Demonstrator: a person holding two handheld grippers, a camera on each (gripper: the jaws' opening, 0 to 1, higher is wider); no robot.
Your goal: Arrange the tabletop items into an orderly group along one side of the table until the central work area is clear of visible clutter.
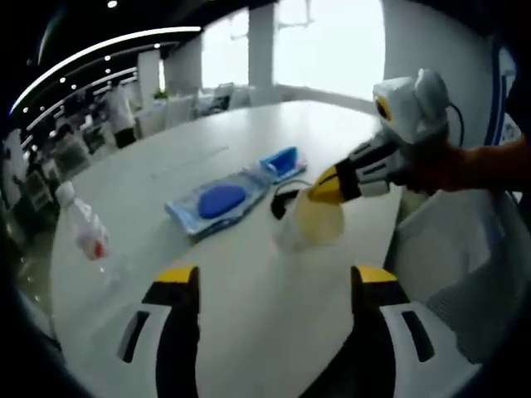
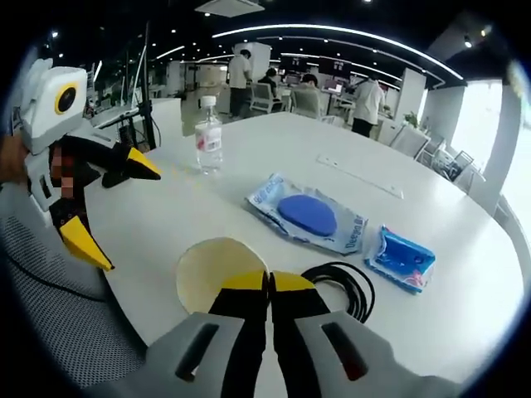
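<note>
On the white bench (image 2: 465, 274), L to R in the right gripper view: left claw (image 2: 108, 211) is held spread w/ nothing in it; a clear bottle (image 2: 208, 137) w/ red label stands upright; paper cup (image 2: 217, 274), pale yellow, contents not discernible, is pinched at its rim by right claw (image 2: 269, 286); black cable coil (image 2: 344, 286) just beside; two blue packets (image 2: 309, 214) (image 2: 401, 259) farther right.

The right gripper (image 2: 270, 286) is clamped on the rim of a paper cup (image 2: 217, 276), just beside a coiled black cable (image 2: 342, 284). The left gripper (image 2: 112, 211) stands with jaws apart, near a water bottle (image 2: 208, 137). Two blue packets (image 2: 309, 216) (image 2: 401, 259) lie on the white table (image 2: 166, 215).
</note>
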